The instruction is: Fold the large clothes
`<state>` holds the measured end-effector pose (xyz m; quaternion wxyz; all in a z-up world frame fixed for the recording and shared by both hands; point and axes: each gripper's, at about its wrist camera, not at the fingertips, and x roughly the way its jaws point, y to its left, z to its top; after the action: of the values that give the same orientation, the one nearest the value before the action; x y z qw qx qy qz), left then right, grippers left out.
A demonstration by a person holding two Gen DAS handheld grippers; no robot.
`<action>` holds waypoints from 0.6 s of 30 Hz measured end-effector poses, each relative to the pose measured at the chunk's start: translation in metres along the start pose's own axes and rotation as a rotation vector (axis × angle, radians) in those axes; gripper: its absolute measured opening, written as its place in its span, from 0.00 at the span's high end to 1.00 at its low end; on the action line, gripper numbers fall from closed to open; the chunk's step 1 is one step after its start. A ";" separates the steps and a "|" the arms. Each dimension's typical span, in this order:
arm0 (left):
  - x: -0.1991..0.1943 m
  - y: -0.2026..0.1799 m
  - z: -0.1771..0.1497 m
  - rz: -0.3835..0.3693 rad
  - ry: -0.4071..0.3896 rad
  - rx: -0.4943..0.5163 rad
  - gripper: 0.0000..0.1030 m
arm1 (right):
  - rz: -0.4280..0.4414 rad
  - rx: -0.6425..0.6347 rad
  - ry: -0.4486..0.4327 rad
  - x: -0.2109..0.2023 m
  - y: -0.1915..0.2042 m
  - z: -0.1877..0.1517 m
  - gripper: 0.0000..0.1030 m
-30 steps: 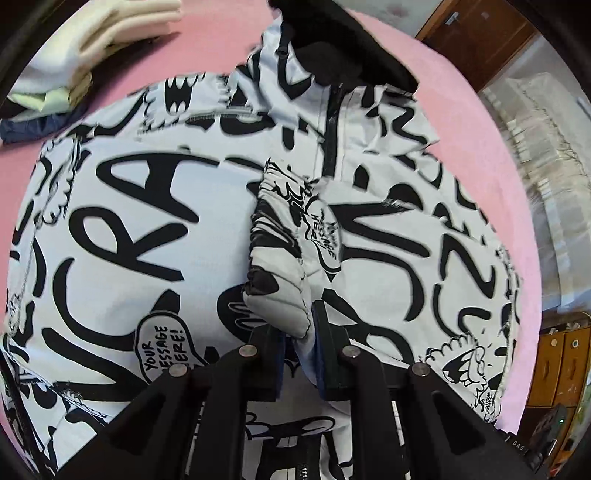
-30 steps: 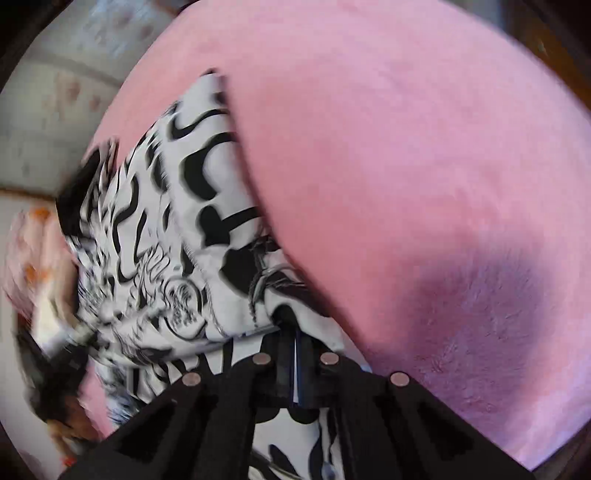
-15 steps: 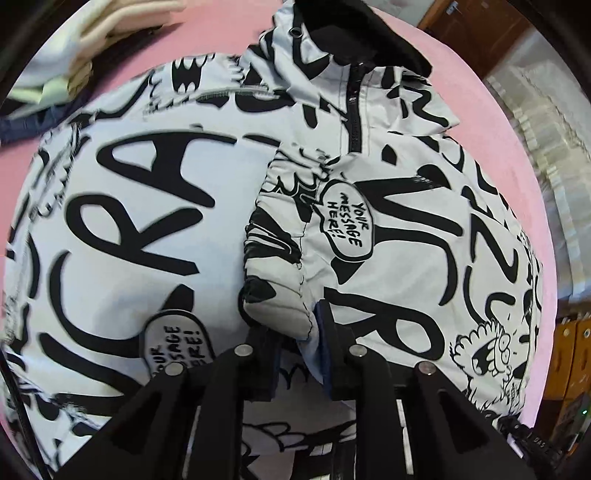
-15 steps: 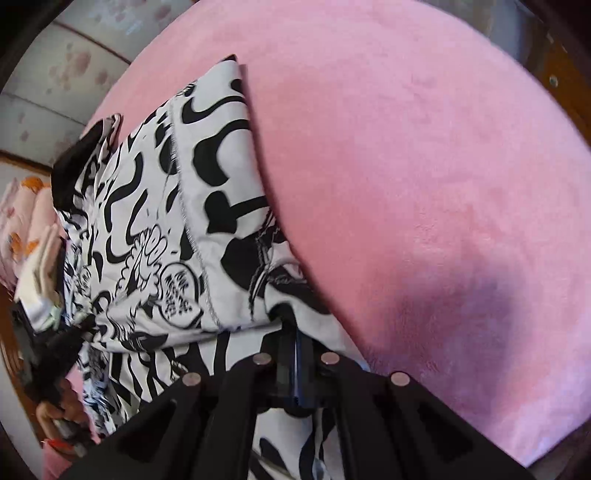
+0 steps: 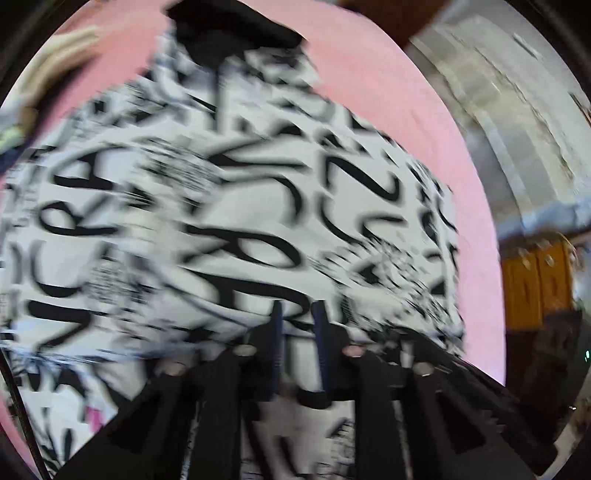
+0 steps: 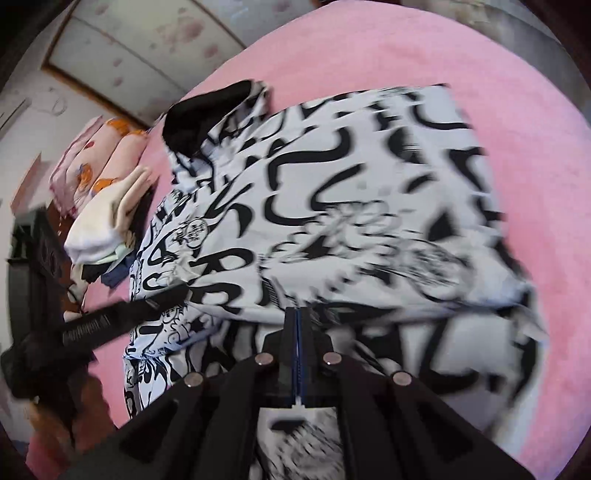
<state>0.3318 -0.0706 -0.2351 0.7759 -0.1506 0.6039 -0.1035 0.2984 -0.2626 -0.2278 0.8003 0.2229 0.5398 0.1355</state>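
My right gripper (image 6: 297, 325) is pressed fully together over the jacket (image 6: 332, 206); I can't tell whether any fabric is caught between the pads. My left gripper (image 5: 297, 321) shows a narrow gap between its blue pads (image 5: 276, 332), jaws just been closing, nothing visibly between them in this blur, so I read it as not pinching. The jacket, white with black lettering, lies on the pink bed (image 6: 369, 55), both sleeves folded across the front, black hood (image 5: 236, 33) at the far end. The stack (image 6: 107, 221) of folded clothes sits beside it. I judge the sleeve folds done and the lengthwise fold next. To do it well: grab the hem at both corners, pinch both layers, lift evenly, carry toward the hood, keep the edges lined up, don't drag the sleeves loose.
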 end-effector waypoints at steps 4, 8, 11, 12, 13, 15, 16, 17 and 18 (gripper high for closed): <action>0.034 -0.020 0.001 -0.039 0.080 0.004 0.95 | -0.006 -0.013 0.001 0.026 0.004 0.009 1.00; 0.058 -0.013 0.003 0.027 0.114 -0.041 0.95 | -0.013 0.050 0.075 0.046 -0.020 0.012 1.00; 0.066 0.000 0.006 0.064 0.100 -0.042 0.98 | -0.044 0.116 0.097 0.046 -0.047 0.011 1.00; 0.064 0.006 0.007 0.047 0.096 -0.051 0.99 | -0.057 0.144 0.085 0.040 -0.057 0.013 1.00; 0.061 0.012 0.007 0.051 0.086 -0.063 0.99 | -0.078 0.164 0.070 0.035 -0.066 0.014 1.00; 0.051 0.024 0.009 0.119 0.057 -0.061 0.99 | -0.137 0.187 0.039 0.018 -0.085 0.015 1.00; 0.044 0.033 0.011 0.171 0.039 -0.065 0.99 | -0.157 0.195 0.025 0.010 -0.095 0.015 1.00; 0.040 0.040 0.014 0.213 0.025 -0.071 0.99 | -0.151 0.204 0.016 0.003 -0.102 0.014 1.00; 0.033 0.052 0.017 0.259 0.008 -0.080 0.99 | -0.140 0.216 0.011 -0.004 -0.111 0.014 1.00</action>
<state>0.3557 -0.0320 -0.2799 0.7738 -0.1016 0.6249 0.0212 0.3068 -0.3630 -0.2760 0.7762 0.2691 0.5697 0.0216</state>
